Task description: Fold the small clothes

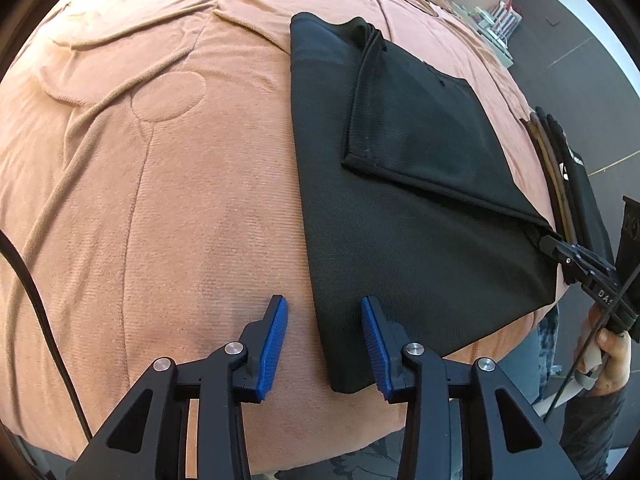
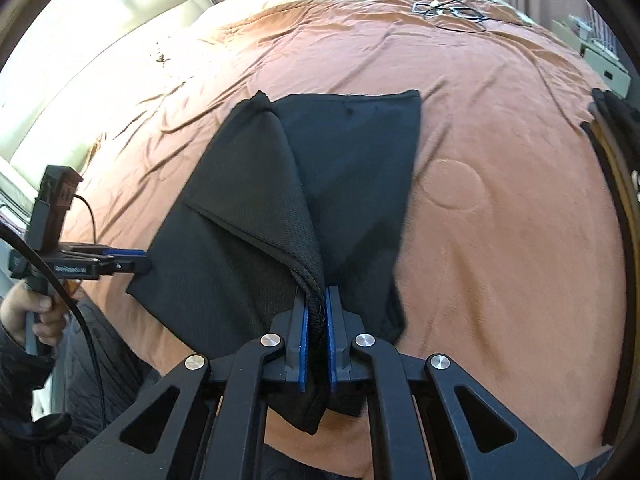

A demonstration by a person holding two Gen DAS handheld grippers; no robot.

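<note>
A black garment (image 1: 420, 200) lies partly folded on an orange bedspread (image 1: 160, 160). My left gripper (image 1: 325, 344) is open, its blue pads straddling the garment's near left edge without holding it. My right gripper (image 2: 317, 344) is shut on a bunched corner of the black garment (image 2: 280, 200) and holds that layer lifted over the rest. In the left wrist view the right gripper (image 1: 560, 252) shows at the garment's right corner. In the right wrist view the left gripper (image 2: 132, 262) shows at the garment's left edge.
A stack of folded dark and brown clothes (image 1: 560, 168) lies at the bed's right edge, also in the right wrist view (image 2: 616, 152). Cables (image 2: 448, 10) lie at the far end of the bedspread (image 2: 500, 240). A black cable (image 1: 36, 300) hangs on the left.
</note>
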